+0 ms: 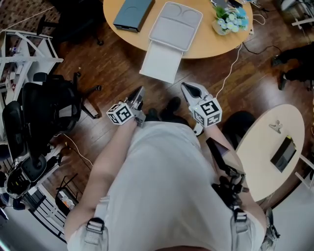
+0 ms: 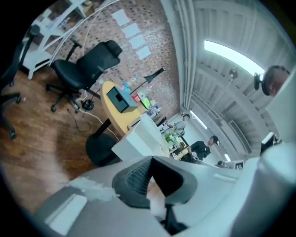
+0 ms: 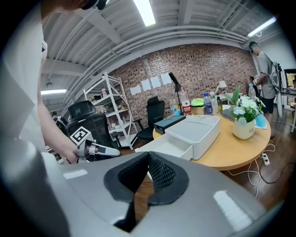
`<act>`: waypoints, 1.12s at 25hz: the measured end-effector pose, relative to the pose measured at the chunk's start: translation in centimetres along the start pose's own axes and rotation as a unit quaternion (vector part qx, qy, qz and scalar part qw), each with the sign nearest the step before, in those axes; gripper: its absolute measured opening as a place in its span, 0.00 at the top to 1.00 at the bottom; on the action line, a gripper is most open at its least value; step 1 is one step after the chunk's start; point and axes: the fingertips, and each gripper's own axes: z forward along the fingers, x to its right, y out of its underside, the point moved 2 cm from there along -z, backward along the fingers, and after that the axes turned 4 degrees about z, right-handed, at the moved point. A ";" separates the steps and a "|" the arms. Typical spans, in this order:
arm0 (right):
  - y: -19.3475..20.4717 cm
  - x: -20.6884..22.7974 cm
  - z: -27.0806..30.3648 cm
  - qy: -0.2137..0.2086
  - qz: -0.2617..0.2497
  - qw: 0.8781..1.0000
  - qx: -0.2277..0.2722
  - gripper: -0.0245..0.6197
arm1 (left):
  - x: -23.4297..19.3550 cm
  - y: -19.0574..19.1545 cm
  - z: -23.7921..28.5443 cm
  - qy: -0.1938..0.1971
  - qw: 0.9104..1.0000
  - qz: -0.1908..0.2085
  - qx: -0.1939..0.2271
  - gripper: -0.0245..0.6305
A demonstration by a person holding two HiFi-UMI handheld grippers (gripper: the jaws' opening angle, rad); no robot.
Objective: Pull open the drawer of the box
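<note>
You hold one left gripper (image 1: 140,91) and one right gripper (image 1: 188,88), two in all, before one white box (image 1: 175,24) with one drawer (image 1: 161,61).
You have two desks: one round wooden desk (image 1: 211,46) far ahead and one pale oval desk (image 1: 265,147) near on your right. The round one carries one box, one dark blue case (image 1: 133,12) at its left and one flower pot (image 1: 229,19) at its right. The oval one carries one dark flat device (image 1: 283,154) and one metal clip (image 1: 275,126). On your left count two black office chairs (image 3: 90,115) and one white rack (image 1: 30,60). Four paper sheets (image 3: 145,85) hang on the far brick wall. Two people (image 2: 203,148) stand far beyond the round desk.
</note>
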 end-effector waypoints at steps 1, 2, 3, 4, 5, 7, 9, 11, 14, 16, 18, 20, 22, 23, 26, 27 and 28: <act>0.0 -0.3 -0.1 0.002 -0.003 1.000 0.003 0.95 | 0.5 -0.2 -0.4 0.001 0.999 0.032 -0.007 0.96; 0.0 -0.6 -0.3 0.005 -0.005 1.000 0.006 0.95 | 1.0 -0.3 -0.8 0.004 0.998 0.061 -0.014 0.96; 0.1 -1.0 -0.5 0.007 -0.008 1.000 0.009 0.95 | 1.7 -0.5 -1.2 0.008 0.996 0.087 -0.019 0.96; 0.1 -1.5 -0.7 0.011 -0.010 1.000 0.011 0.95 | 2.3 -0.6 -1.7 0.013 0.994 0.111 -0.021 0.96; 0.2 -2.0 -1.0 0.014 -0.011 1.000 0.013 0.95 | 3.0 -0.7 -2.3 0.017 0.991 0.132 -0.022 0.96; 0.4 -3.4 -1.6 0.018 -0.014 1.000 0.018 0.95 | 4.2 -0.7 -3.6 0.021 0.985 0.170 -0.022 0.96; 0.8 -5.3 -2.3 0.016 -0.018 0.999 0.023 0.95 | 5.4 -0.5 -5.3 0.023 0.979 0.203 -0.026 0.96; 1.3 -7.5 -3.0 0.012 -0.021 0.999 0.025 0.95 | 6.4 0.1 -7.1 0.024 0.974 0.223 -0.031 0.96; 2.2 -10.8 -4.0 0.008 -0.023 0.999 0.026 0.95 | 7.5 1.4 -9.7 0.027 0.970 0.238 -0.037 0.96; 3.1 -12.9 -4.7 0.006 -0.025 0.999 0.027 0.95 | 8.3 2.5 -11.3 0.033 0.968 0.247 -0.038 0.96; 3.8 -14.8 -5.4 0.004 -0.026 0.999 0.028 0.95 | 9.0 3.5 -12.6 0.043 0.965 0.255 -0.038 0.96; 4.4 -16.4 -6.0 0.001 -0.027 0.999 0.028 0.95 | 9.8 4.2 -13.8 0.053 0.962 0.264 -0.038 0.96; 4.7 -18.0 -6.6 -0.001 -0.030 0.999 0.029 0.95 | 10.5 4.7 -14.9 0.063 0.959 0.274 -0.038 0.96; 4.9 -18.6 -6.9 -0.002 -0.033 0.999 0.030 0.95 | 10.9 4.9 -15.3 0.067 0.958 0.278 -0.038 0.96; 5.4 -20.0 -7.2 -0.008 -0.040 0.999 0.031 0.95 | 11.5 5.5 -16.2 0.072 0.955 0.285 -0.037 0.96; 5.5 -20.3 -7.2 -0.011 -0.041 0.999 0.032 0.95 | 11.6 5.7 -16.4 0.072 0.955 0.286 -0.036 0.96; 5.7 -20.6 -7.4 -0.013 -0.042 0.999 0.031 0.95 | 11.7 5.8 -16.6 0.073 0.954 0.287 -0.034 0.96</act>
